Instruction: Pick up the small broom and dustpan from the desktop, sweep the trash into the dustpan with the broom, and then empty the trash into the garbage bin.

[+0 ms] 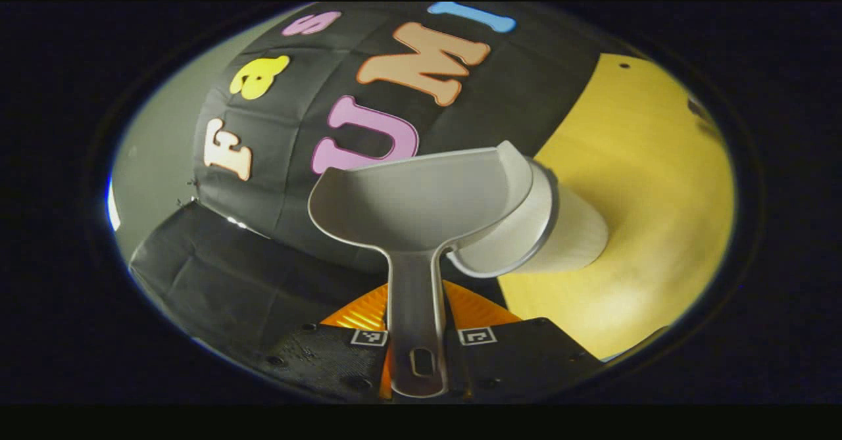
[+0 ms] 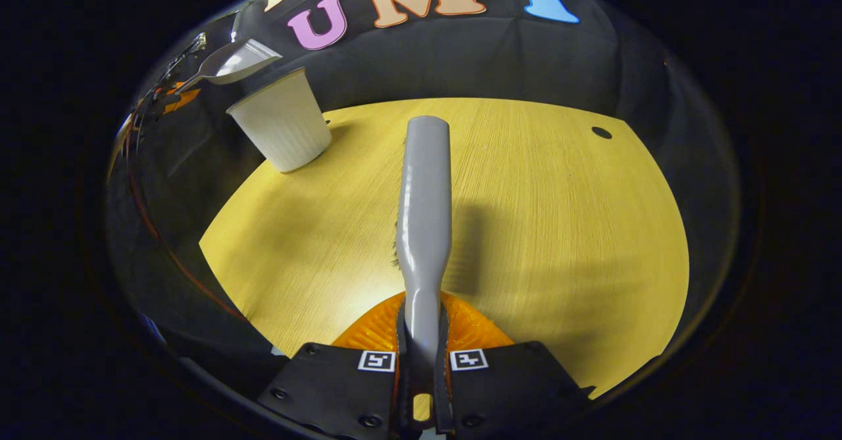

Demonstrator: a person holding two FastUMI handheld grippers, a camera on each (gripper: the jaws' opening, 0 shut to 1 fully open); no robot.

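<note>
Above bin (image 1: 566, 229), left tool (image 1: 417, 354) clamps dustpan (image 1: 421, 200) handle, pan tilted over bin rim at 2 o'clock. Over counter (image 2: 559, 229), right tool (image 2: 421, 354) grips broom (image 2: 425, 190) handle, broom pointing 12 o'clock.

At the bottom of the left gripper view, the left gripper (image 1: 418, 344) has two flat black plates studded with dark screws, each carrying a small square black-and-white marker at its inner top corner. Behind them sits a ribbed orange part. The right gripper (image 2: 421, 361), at the bottom of the right gripper view, looks the same.
</note>
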